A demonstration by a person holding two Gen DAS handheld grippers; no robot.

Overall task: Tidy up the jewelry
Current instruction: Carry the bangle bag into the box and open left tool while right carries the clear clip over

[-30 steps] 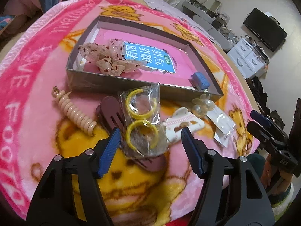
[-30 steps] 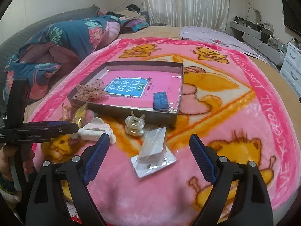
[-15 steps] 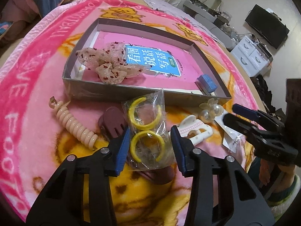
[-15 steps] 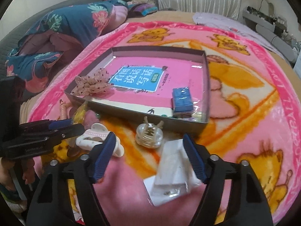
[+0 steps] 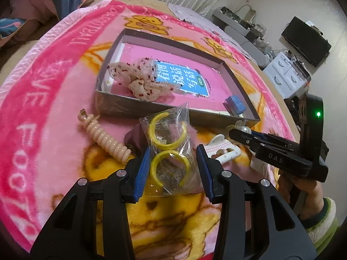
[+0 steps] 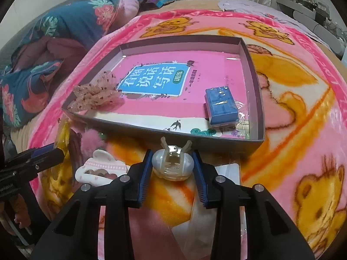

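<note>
Crinkly clear plastic bag of yellow hoops (image 5: pixel 171 151) sits on the blanket (image 5: pixel 43 130) between the left gripper (image 5: pixel 172 169) pads, clamped at its edges; light and slippery, so grip mid-bag. The right gripper (image 6: pixel 172 169) pinches the pearly claw clip (image 6: pixel 172 165) just before the box (image 6: pixel 258 108).

— Room inside the box (image 6: pixel 258 99)?

— Its centre lies bare between the lace bow (image 6: pixel 95 94) at the left and the blue case (image 6: pixel 221 106) at the right.

— Obstructions before it?

— The near wall stands upright; white claw clip (image 6: pixel 100 169), spiral hair tie (image 5: pixel 106 138) and dark clip (image 5: pixel 135 137) crowd the blanket (image 6: pixel 303 130) there.
</note>
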